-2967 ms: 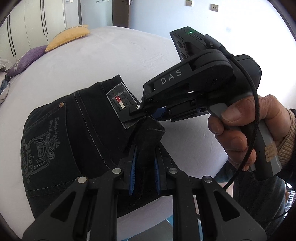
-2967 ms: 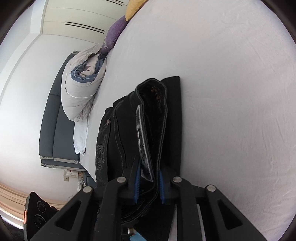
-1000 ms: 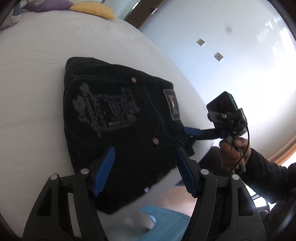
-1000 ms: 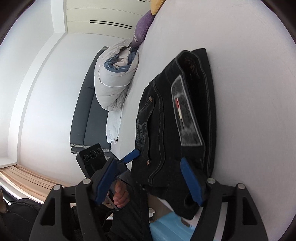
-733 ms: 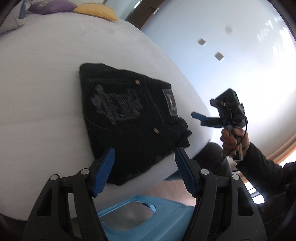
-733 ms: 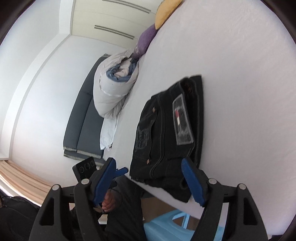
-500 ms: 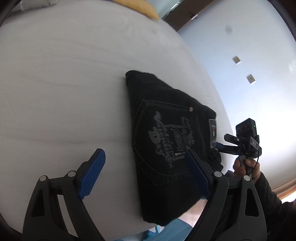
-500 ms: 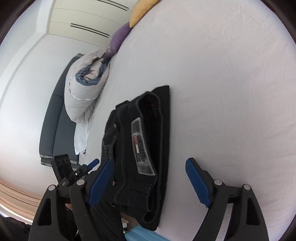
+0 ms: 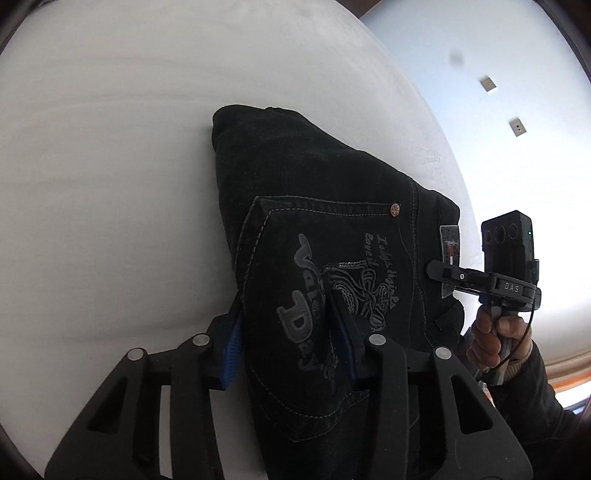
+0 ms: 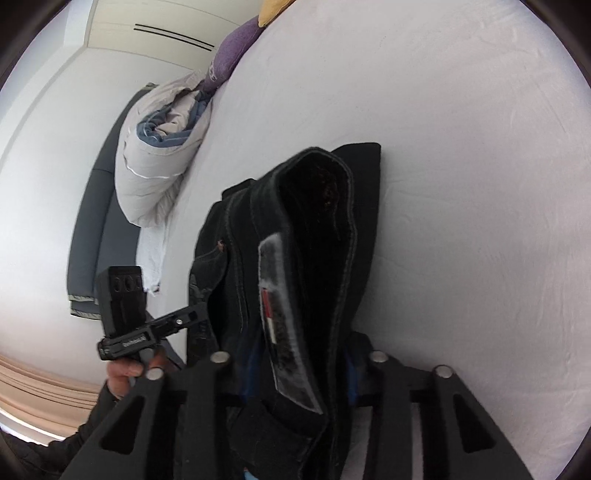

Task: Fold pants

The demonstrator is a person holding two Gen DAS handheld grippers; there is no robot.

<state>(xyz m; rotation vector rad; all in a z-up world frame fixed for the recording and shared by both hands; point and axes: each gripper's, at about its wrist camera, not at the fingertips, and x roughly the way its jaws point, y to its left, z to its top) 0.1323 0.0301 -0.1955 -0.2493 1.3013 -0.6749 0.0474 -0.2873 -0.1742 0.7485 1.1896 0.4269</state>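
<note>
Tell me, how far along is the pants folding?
The pants already look folded into a compact bundle on the bed, back pocket up. In hand: the left gripper is shut on the pocket end, the right gripper on the waistband end by the label. What looks left is setting the bundle down neatly and letting go.

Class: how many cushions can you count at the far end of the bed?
2: a purple cushion beside the rolled duvet, and a yellow cushion just beyond it, cut off by the frame. Others may be hidden.
</note>
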